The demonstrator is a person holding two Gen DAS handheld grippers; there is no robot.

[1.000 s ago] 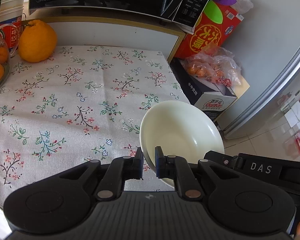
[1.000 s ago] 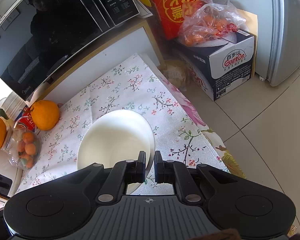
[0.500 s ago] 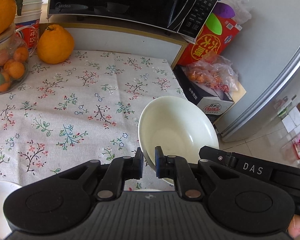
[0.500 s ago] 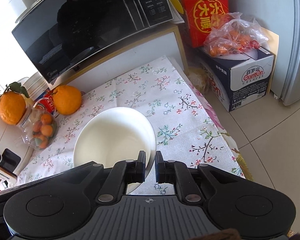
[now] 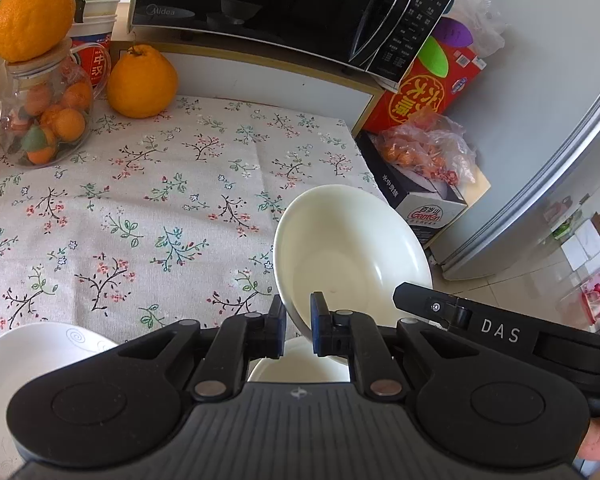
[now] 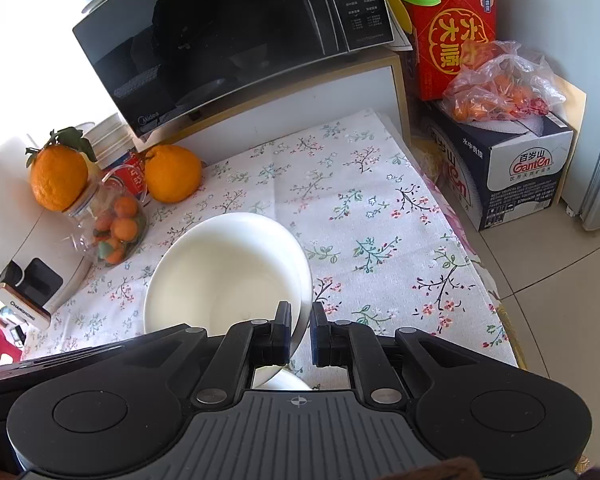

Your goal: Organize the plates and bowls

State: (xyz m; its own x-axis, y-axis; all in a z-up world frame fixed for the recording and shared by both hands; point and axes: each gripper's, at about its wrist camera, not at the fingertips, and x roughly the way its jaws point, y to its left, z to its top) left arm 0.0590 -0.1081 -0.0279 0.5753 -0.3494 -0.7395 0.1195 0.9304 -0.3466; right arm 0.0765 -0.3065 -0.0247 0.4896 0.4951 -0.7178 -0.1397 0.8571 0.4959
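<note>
Both tools clenched on one cream bowl

Left tool (image 5: 298,322) and right tool (image 6: 300,330) pinch opposite rims of the bowl (image 5: 352,256) — only the left view shows a swirl-patterned plate (image 5: 32,356) at the surface's near edge.

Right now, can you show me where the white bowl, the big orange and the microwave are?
white bowl (image 5: 352,248): left wrist view, on its inside.
big orange (image 5: 142,84): left wrist view, on the middle of its skin.
microwave (image 6: 220,40): right wrist view, on its dark door.

A floral tablecloth (image 5: 140,208) covers the table, bearing a large orange citrus (image 5: 142,82), a fruit-filled glass jar (image 5: 46,120) and a swirl-patterned white bowl (image 5: 40,352).
</note>
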